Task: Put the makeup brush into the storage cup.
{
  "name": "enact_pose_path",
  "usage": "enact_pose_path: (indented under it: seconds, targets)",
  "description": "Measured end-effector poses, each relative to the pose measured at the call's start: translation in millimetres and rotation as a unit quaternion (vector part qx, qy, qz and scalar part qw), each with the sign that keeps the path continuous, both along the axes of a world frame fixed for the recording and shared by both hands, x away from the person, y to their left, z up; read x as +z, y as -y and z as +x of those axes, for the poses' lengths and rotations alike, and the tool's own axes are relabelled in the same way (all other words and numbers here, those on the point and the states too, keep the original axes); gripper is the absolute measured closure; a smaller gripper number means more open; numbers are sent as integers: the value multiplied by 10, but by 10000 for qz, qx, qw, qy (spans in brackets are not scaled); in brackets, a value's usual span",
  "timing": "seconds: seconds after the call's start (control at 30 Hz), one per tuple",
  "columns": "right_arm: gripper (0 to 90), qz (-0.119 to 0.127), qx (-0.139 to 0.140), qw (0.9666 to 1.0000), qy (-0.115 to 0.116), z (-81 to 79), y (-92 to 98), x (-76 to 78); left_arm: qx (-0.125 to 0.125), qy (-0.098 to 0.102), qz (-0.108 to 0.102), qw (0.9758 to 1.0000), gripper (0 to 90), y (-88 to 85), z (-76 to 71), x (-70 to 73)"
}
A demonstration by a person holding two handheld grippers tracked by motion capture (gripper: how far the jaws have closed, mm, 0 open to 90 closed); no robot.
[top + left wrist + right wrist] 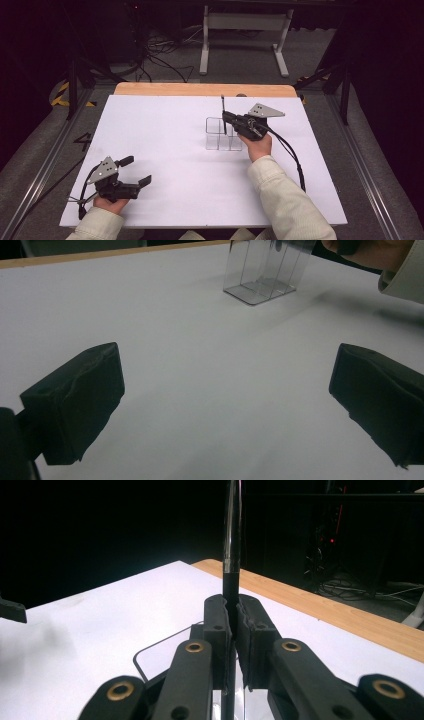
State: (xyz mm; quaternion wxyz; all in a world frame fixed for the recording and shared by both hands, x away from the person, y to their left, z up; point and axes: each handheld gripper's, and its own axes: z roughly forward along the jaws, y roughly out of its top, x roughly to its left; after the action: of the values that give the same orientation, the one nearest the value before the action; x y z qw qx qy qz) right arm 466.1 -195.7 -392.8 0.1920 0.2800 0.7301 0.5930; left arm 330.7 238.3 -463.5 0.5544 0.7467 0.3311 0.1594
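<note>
Right tool [224,119] pinches an upright black pen [223,113] over a clear divided holder [218,135]; left tool [135,171] rests spread on the white surface [165,145].

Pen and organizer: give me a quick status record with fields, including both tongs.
held item: thin black pen, upright
right tongs: shut on the pen, above the clear organizer
pen position: over the organizer's compartments; which one, cannot tell
organizer: clear plastic, divided, standing on the white table
left tongs: open, nothing between them, near the table's front left
</note>
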Motion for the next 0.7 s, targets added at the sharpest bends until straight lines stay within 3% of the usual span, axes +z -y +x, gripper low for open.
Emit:
enact_pose_path:
  seconds: [0.3,0.33,0.37,0.4,0.43,0.47,0.63,0.7]
  targets:
    - [830,-12,30,10000,-56,1,8,-10,9,4,-13,10000,18,2,1,-1]
    - [754,13,56,10000,-41,-1,13,-7,10,5,-14,10000,17,2,1,-1]
    - [754,13,56,10000,-41,-1,13,-7,8,7,-15,10000,17,2,1,-1]
    - [649,50,88,9999,-30,-1,17,1,7,6,-16,10000,17,1,1,-1]
    - [450,158,12,9999,-65,-3,27,22,3,4,-17,10000,17,1,1,-1]
    - [389,233,-25,9997,-83,-4,38,34,2,6,-17,10000,17,1,1,-1]
    - [259,210,-61,9998,7,-60,92,126,8,9,-19,10000,17,1,3,-1]
    - [249,186,-47,9998,34,-72,98,143,7,8,-21,10000,17,1,4,-1]
